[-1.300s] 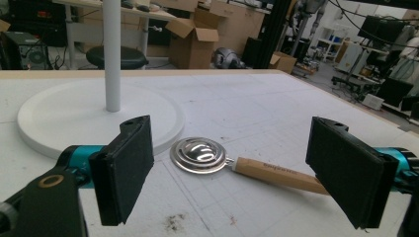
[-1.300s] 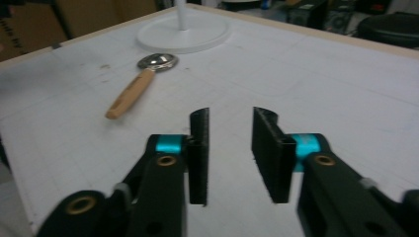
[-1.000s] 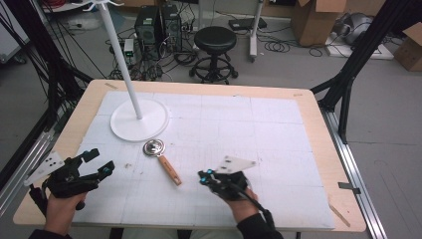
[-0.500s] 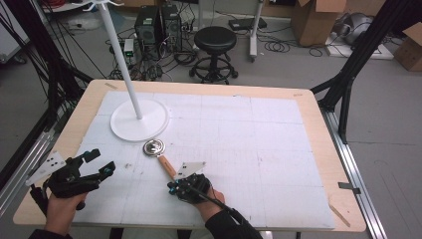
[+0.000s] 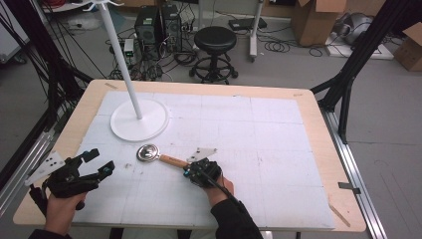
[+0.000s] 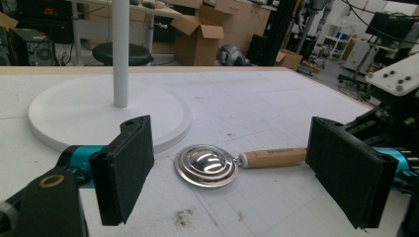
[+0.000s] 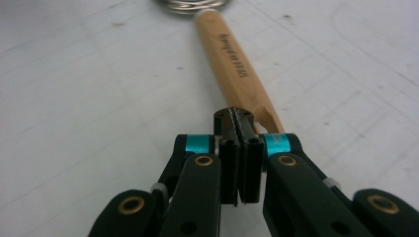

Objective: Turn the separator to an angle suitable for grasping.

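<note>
**One strainer, one stand, two grippers**

The table [image 5: 318,149] carried one strainer [image 5: 148,153] with a round metal bowl and a wooden handle [image 5: 174,161], and one white stand: a round base [image 5: 149,130] with a single pole [image 5: 124,64] rising from it. Two grippers were in the person's hands. Behind the table stood one black stool [image 5: 215,42].

The strainer lay flat on the white table cover, just in front of the stand's base, its bowl toward the base and its handle running toward the right gripper [image 5: 188,172]. In the left gripper view the bowl [image 6: 206,165] sat between the two pads and beyond them, with the handle [image 6: 274,157] pointing to the right of that view.

The right gripper [image 7: 239,118] had its jaws pressed together with nothing between them. Its tip sat at the far end of the handle [image 7: 232,64], just beside the slot in the wood; whether it touched the handle could not be told.

The left gripper [image 6: 230,173] stood wide open near the table's front left corner, gripping nothing and well apart from the strainer. In the high view it [image 5: 97,162] rested in the left hand [image 5: 62,206], pads clear of everything.
</note>
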Demonstrator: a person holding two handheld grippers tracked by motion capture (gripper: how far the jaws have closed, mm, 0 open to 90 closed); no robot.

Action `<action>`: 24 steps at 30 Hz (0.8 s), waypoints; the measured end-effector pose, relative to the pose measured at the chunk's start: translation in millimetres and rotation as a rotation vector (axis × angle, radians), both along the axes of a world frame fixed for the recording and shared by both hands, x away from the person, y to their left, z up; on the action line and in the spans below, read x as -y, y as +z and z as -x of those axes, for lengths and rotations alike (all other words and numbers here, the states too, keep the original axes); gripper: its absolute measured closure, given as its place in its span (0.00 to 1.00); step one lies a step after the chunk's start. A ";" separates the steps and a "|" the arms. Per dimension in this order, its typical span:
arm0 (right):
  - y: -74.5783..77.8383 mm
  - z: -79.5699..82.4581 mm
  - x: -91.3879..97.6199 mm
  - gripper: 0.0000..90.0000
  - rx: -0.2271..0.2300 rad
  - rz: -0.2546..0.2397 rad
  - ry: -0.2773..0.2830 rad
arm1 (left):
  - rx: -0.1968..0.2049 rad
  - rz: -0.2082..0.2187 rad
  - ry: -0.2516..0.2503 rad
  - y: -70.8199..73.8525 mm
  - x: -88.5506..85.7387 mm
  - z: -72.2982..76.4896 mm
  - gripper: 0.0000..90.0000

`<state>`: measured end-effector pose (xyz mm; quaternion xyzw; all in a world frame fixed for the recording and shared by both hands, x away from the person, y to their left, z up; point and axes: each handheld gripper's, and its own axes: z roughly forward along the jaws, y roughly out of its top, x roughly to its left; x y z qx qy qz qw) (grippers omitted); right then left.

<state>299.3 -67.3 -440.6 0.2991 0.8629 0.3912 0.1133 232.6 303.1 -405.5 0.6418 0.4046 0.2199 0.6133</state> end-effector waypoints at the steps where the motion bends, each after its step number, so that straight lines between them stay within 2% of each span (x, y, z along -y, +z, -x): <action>1: -0.6 -3.5 1.7 0.99 -0.002 0.007 -0.013 | 0.000 0.000 0.000 -0.1 -0.2 -0.1 0.21; 11: -1.9 -36.5 16.8 1.00 0.020 0.008 -0.145 | -0.002 0.000 -0.001 -0.3 -0.5 -0.5 0.21; 14: -1.5 -47.6 16.6 1.00 -0.004 -0.022 -0.177 | -0.002 0.001 0.002 -0.3 -0.9 -0.7 0.21; 17: 3.2 -57.3 9.6 1.00 0.012 0.006 -0.179 | -0.003 0.005 0.007 -0.4 -1.6 -0.7 0.21; 21: 4.8 -71.7 6.7 1.00 0.021 0.035 -0.210 | -0.001 0.008 0.010 -0.4 -2.9 -0.4 0.21; 24: 4.0 -78.8 18.6 1.00 0.022 0.022 -0.286 | -0.001 0.007 0.012 -0.5 -4.0 -0.5 0.21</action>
